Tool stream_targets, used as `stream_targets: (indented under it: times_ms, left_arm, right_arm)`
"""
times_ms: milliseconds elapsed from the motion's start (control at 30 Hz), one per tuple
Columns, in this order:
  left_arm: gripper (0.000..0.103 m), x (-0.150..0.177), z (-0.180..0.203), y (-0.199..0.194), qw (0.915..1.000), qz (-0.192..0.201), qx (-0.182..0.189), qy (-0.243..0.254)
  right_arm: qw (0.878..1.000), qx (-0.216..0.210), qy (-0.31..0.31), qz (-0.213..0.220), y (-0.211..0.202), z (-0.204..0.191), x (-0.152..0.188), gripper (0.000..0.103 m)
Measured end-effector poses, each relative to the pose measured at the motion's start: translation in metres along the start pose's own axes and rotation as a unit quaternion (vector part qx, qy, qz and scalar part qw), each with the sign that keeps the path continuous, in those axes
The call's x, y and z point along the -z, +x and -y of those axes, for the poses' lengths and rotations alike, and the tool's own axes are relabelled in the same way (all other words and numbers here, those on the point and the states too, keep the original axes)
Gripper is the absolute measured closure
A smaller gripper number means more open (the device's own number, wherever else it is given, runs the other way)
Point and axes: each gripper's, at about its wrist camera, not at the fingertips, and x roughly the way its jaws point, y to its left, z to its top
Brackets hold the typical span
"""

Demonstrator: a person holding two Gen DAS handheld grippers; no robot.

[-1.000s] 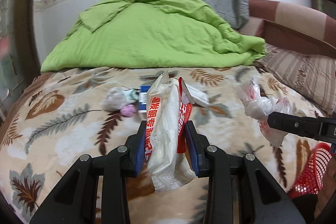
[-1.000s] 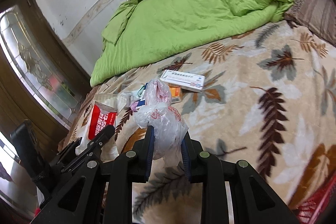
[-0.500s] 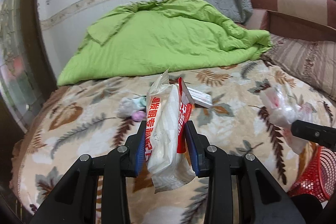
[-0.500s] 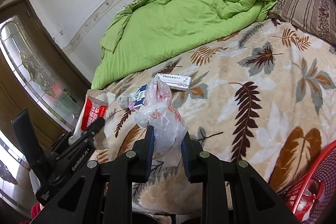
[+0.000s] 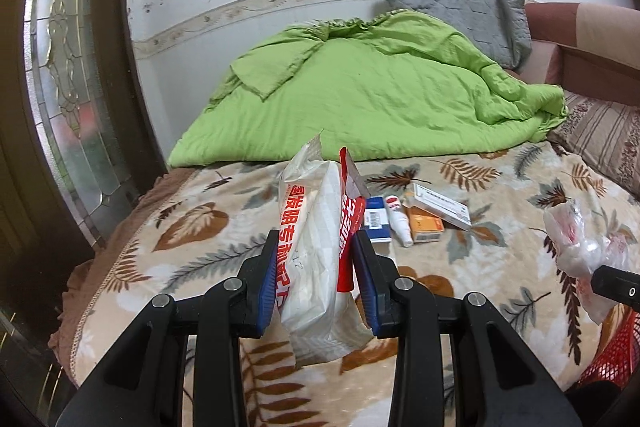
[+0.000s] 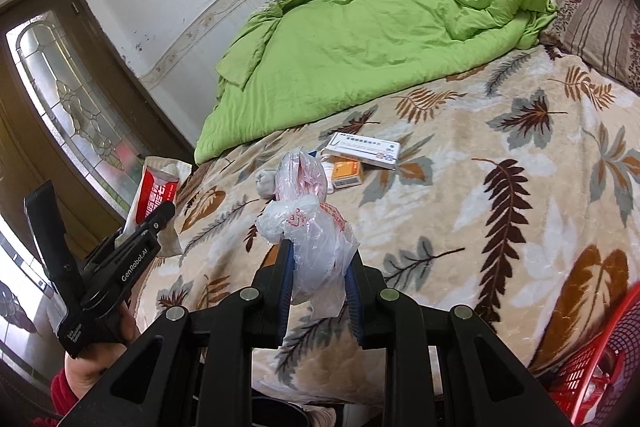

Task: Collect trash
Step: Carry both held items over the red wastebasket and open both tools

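Both tongs full, above bed [image 6: 520,227]. Left tongs [image 5: 315,279] squeeze white-red wrapper [image 5: 316,247]. Right tongs [image 6: 319,291] squeeze plastic bag [image 6: 316,239]. Next: carry both to red basket [image 6: 600,367] beside bed, let go.

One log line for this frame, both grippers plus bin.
left gripper: shut on red-and-white snack wrapper | right gripper: shut on crumpled clear plastic bag | red mesh basket: lower right, beside bed | both loads above floral blanket
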Motion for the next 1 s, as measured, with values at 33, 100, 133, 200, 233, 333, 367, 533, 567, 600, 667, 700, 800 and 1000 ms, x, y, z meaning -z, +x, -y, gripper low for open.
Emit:
stream_targets:
  times_ms: [33,100,133,200,233,333,367,533,567,600,667,700,800,1000]
  left_arm:
    - [0.069,0.000,-0.001,0.001,1.0000,0.000,-0.001,0.000]
    - [0.069,0.000,-0.003,-0.001,1.0000,0.001,-0.004,-0.001]
    - [0.069,0.000,-0.005,-0.002,1.0000,0.002,-0.005,0.000]
    - [0.069,0.000,-0.006,-0.004,1.0000,0.003,-0.007,0.000]
    - [0.069,0.000,-0.006,-0.005,0.9999,0.004,-0.009,0.000]
    - [0.069,-0.001,-0.006,-0.008,0.9999,0.006,-0.012,-0.001]
    - [0.069,-0.001,-0.006,-0.009,0.9999,0.006,-0.012,-0.001]
    - [0.069,-0.002,-0.001,-0.015,1.0000,0.007,0.000,0.000]
    - [0.069,-0.002,0.000,-0.017,0.9999,0.008,0.008,-0.002]
    - [0.069,-0.002,0.003,-0.019,0.9998,0.008,0.017,-0.003]
    - [0.069,-0.003,0.014,-0.026,0.9981,0.006,0.061,0.001]
    - [0.069,-0.003,0.021,-0.028,0.9962,0.002,0.087,0.002]
    - [0.069,-0.001,0.046,-0.036,0.9847,-0.016,0.173,0.009]
    - [0.069,0.009,0.127,-0.049,0.9391,-0.071,0.332,0.055]
  right_arm:
    - [1.000,-0.001,-0.002,-0.001,0.000,-0.002,0.000,0.077]
    - [1.000,-0.003,-0.003,-0.001,0.000,-0.004,0.001,0.077]
    - [1.000,-0.003,-0.005,-0.001,0.000,-0.005,0.001,0.077]
    - [1.000,-0.005,-0.007,-0.001,-0.001,-0.008,0.002,0.077]
    - [1.000,-0.006,-0.008,-0.001,-0.002,-0.009,0.002,0.077]
    - [1.000,-0.008,-0.010,-0.001,-0.003,-0.011,0.002,0.077]
    - [1.000,-0.008,-0.009,-0.001,-0.003,-0.011,0.003,0.077]
    - [1.000,-0.010,-0.010,0.004,-0.010,-0.014,0.003,0.077]
    - [1.000,-0.010,-0.009,0.006,-0.012,-0.013,0.003,0.077]
    - [1.000,-0.009,-0.008,0.008,-0.016,-0.012,0.003,0.077]
    - [1.000,-0.003,-0.006,0.011,-0.023,-0.007,0.004,0.077]
    - [1.000,0.001,-0.004,0.012,-0.028,-0.003,0.004,0.077]
    - [1.000,0.021,0.009,0.018,-0.049,0.016,0.008,0.077]
    - [0.993,0.087,0.064,0.038,-0.109,0.079,0.027,0.077]
